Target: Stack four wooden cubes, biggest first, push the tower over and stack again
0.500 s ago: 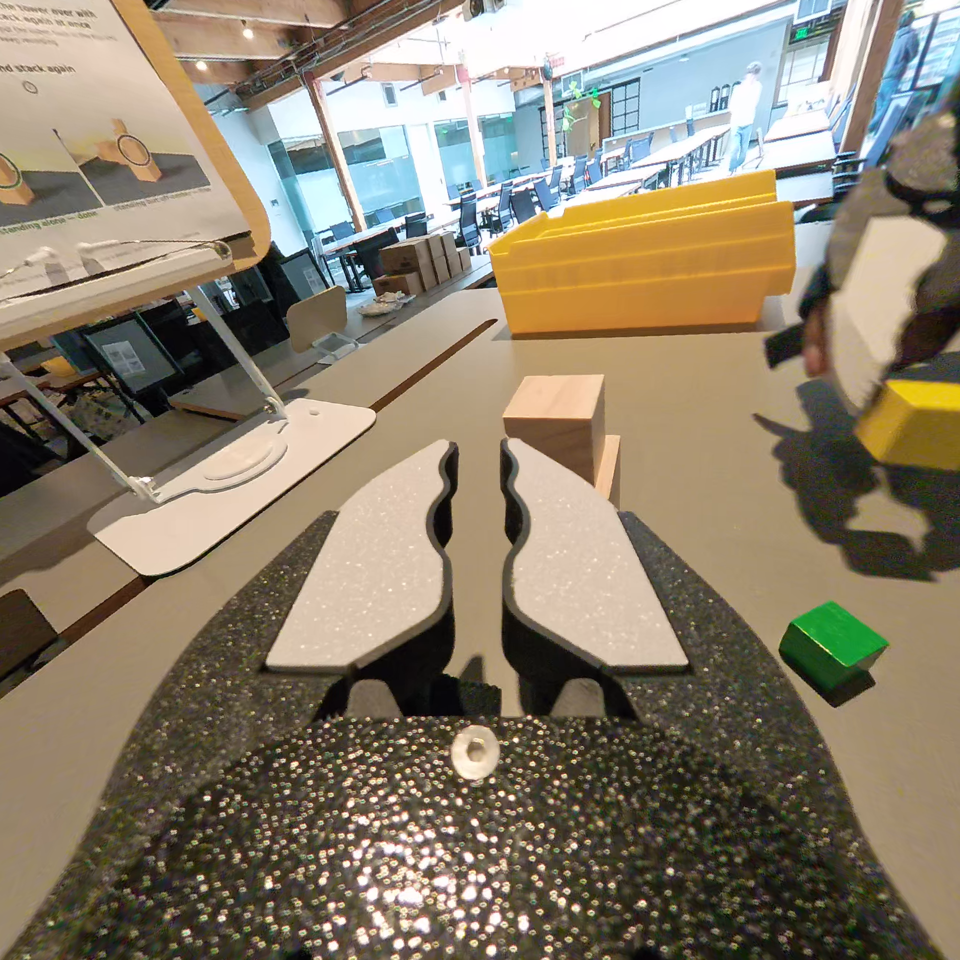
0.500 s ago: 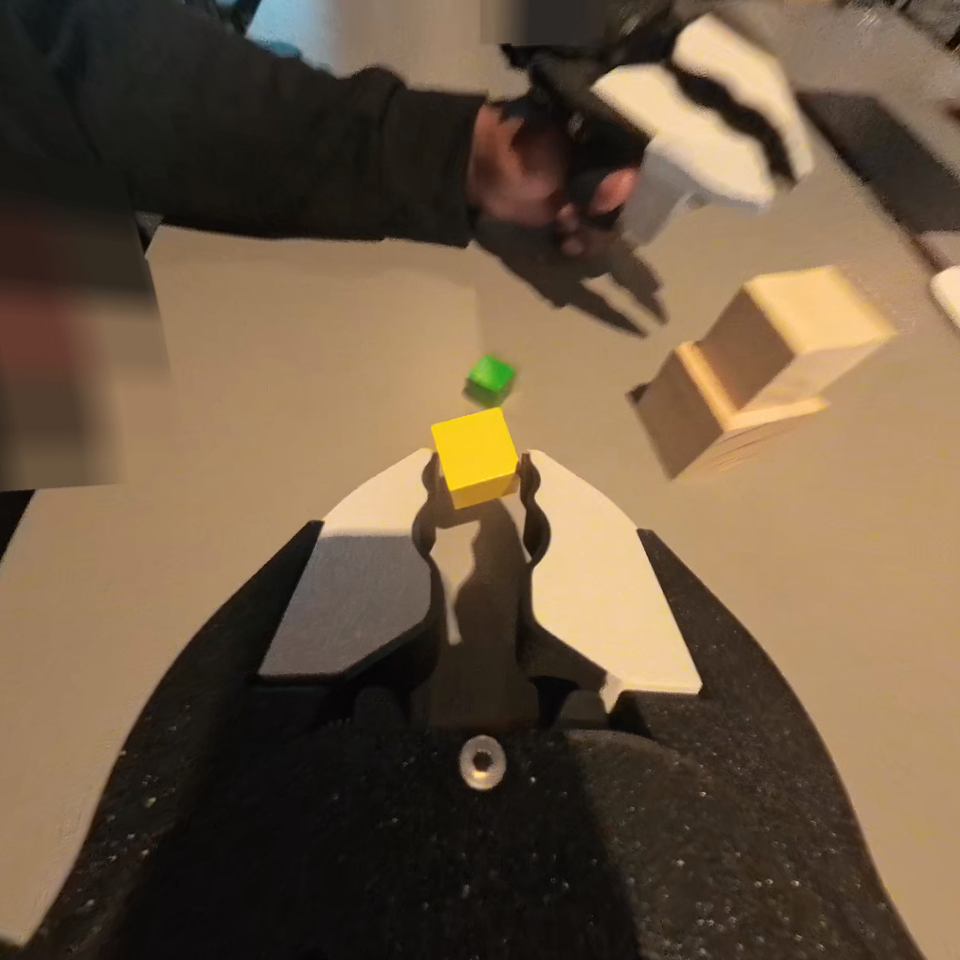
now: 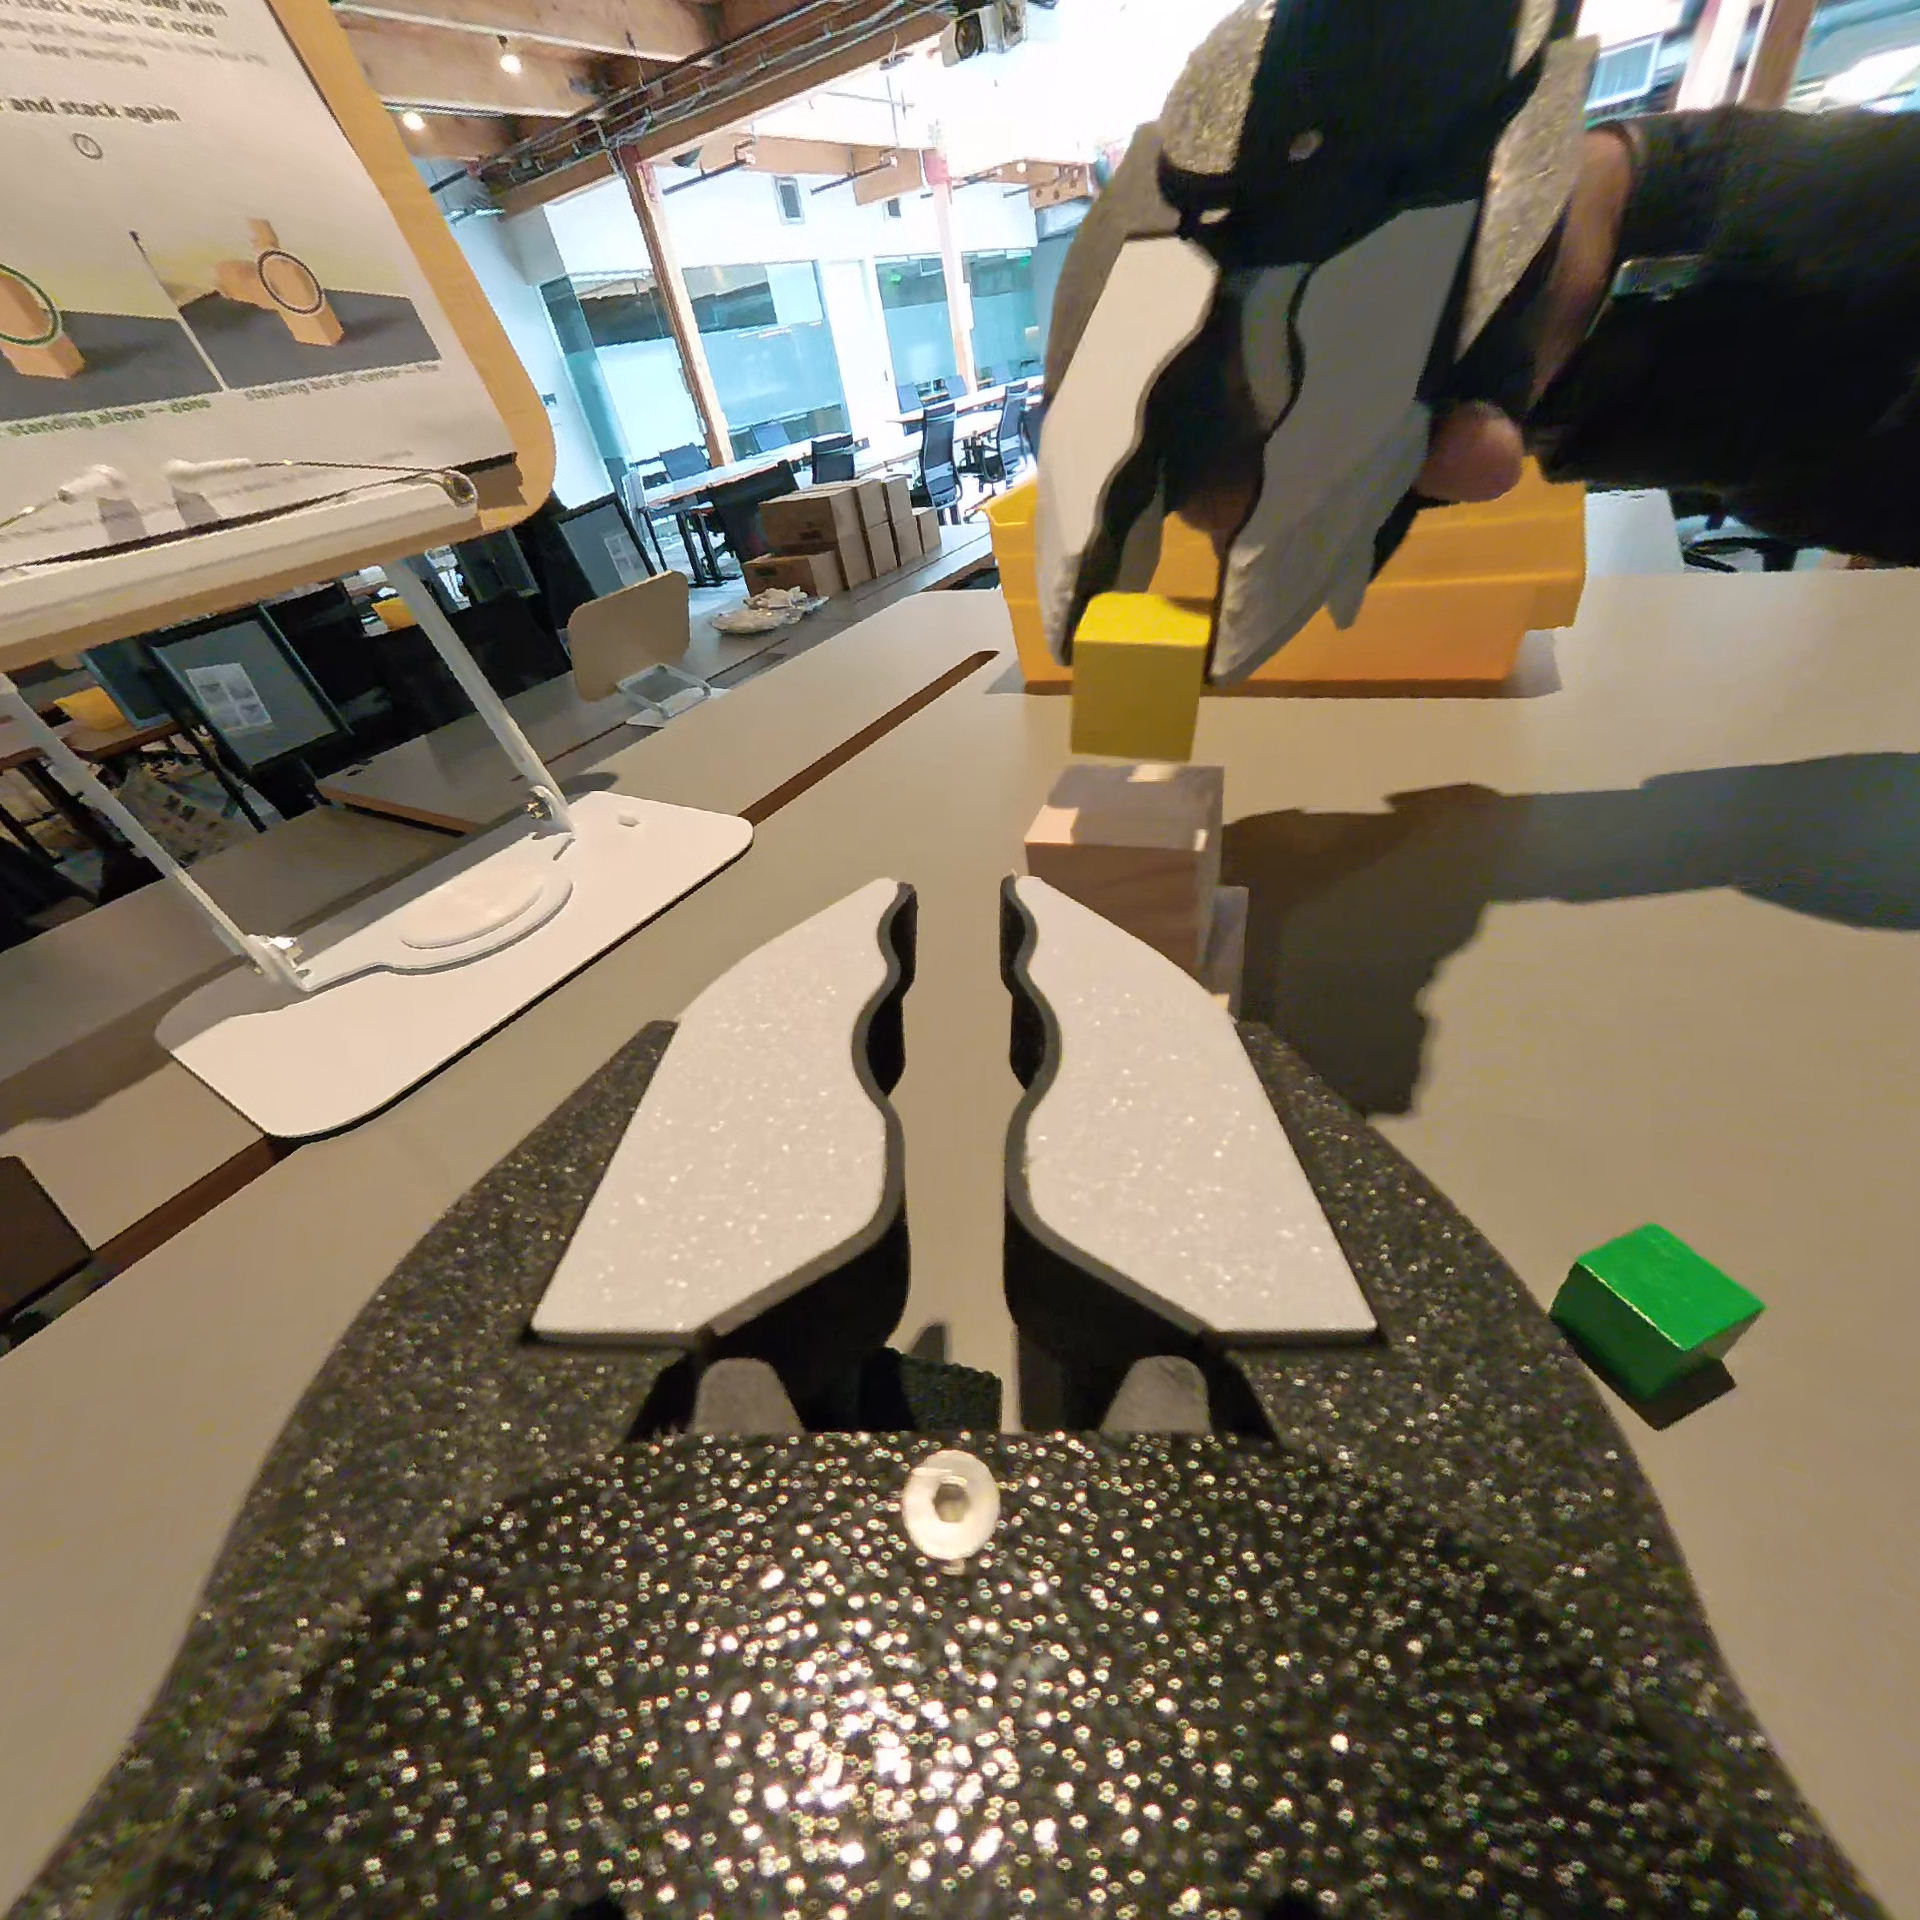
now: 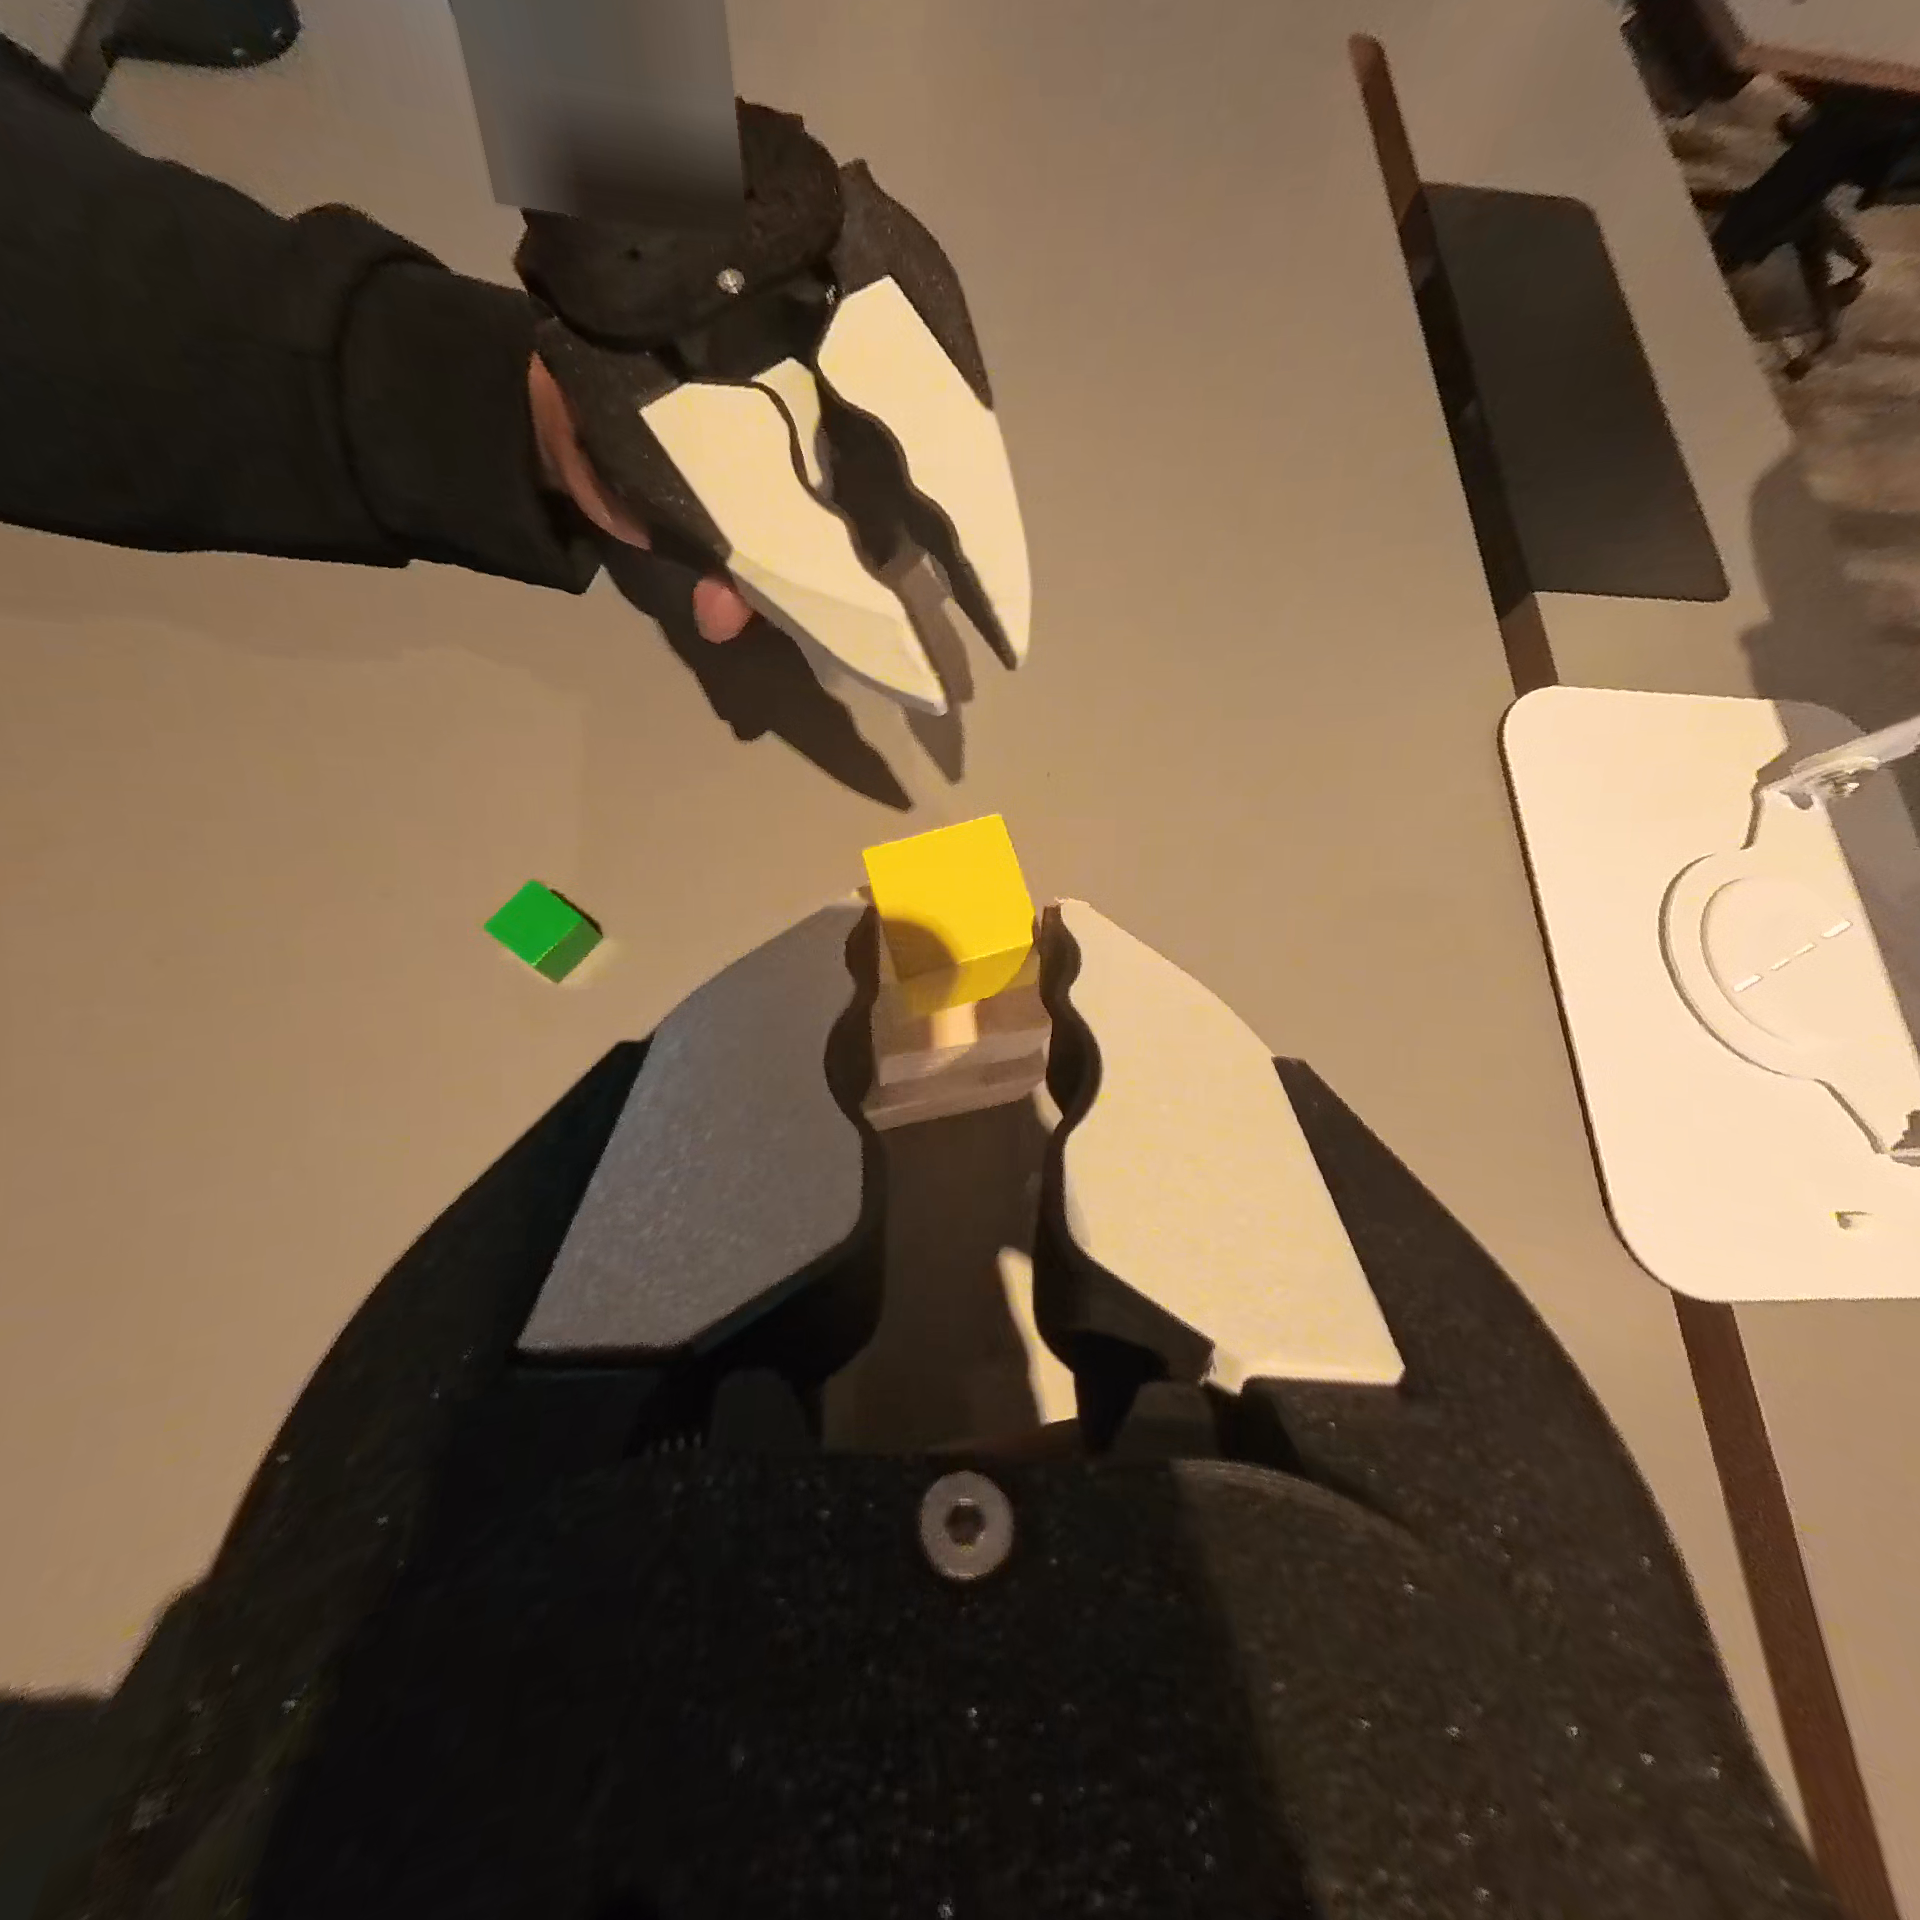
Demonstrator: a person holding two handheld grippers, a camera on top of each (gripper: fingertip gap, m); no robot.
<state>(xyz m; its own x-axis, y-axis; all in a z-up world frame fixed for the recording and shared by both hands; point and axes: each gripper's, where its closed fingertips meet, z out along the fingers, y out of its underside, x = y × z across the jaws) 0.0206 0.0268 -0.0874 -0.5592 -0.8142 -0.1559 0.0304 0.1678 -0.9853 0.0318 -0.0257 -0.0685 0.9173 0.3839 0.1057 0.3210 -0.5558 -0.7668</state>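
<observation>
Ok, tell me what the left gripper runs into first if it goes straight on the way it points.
Probably the two stacked plain wooden cubes: the left gripper, its jaws nearly shut with nothing between them, aims just left of them, so its right finger may clip the stack. Depth is unclear.

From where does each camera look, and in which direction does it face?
Left wrist view: low over the table, facing level toward the yellow bins; its own left hand-held gripper shows, empty.
Right wrist view: high up, facing steeply down; its own right hand-held gripper holds the yellow cube above the plain wooden cubes; a sleeved hand shows.
Both share the yellow cube, the green cube, the white stand base and each other's gripper.
</observation>
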